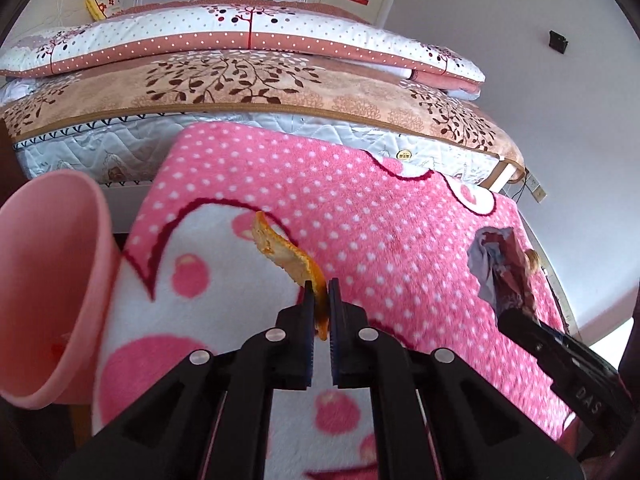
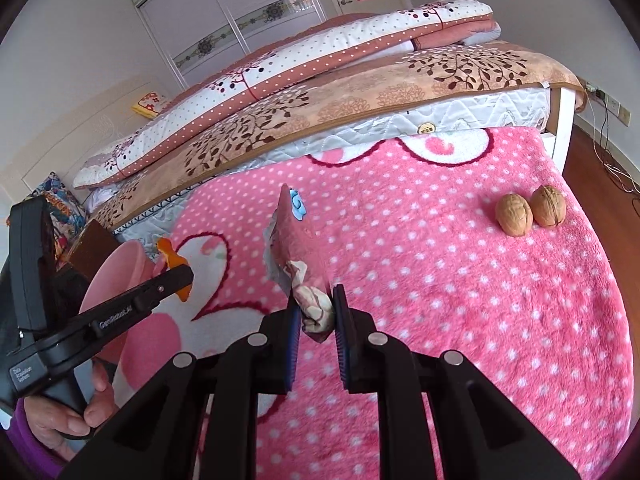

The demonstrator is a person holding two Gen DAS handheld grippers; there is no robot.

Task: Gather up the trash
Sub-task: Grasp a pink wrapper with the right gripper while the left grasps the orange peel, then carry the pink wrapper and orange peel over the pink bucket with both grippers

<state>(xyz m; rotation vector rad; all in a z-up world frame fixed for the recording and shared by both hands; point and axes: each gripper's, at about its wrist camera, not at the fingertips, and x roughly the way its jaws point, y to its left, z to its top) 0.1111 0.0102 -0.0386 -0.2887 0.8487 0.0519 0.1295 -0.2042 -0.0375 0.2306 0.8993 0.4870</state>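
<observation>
My left gripper (image 1: 321, 286) is shut on a strip of orange peel (image 1: 286, 254), held above the pink dotted blanket (image 1: 360, 220). It also shows in the right wrist view (image 2: 185, 276) with the peel (image 2: 168, 254), just right of a pink bin (image 2: 116, 276). The bin (image 1: 52, 280) stands at the left, beside the blanket's edge. My right gripper (image 2: 316, 294) is shut on a crumpled snack wrapper (image 2: 294, 248), lifted over the blanket (image 2: 460, 280). The right gripper (image 1: 508, 308) and the wrapper (image 1: 494, 264) show at the right in the left wrist view.
Two walnuts (image 2: 530, 210) lie on the blanket at the far right. A bed (image 1: 240, 92) with folded quilts stands behind the blanket. A wood floor with cables (image 2: 608, 168) is to the right. A wardrobe (image 2: 224, 20) stands at the back.
</observation>
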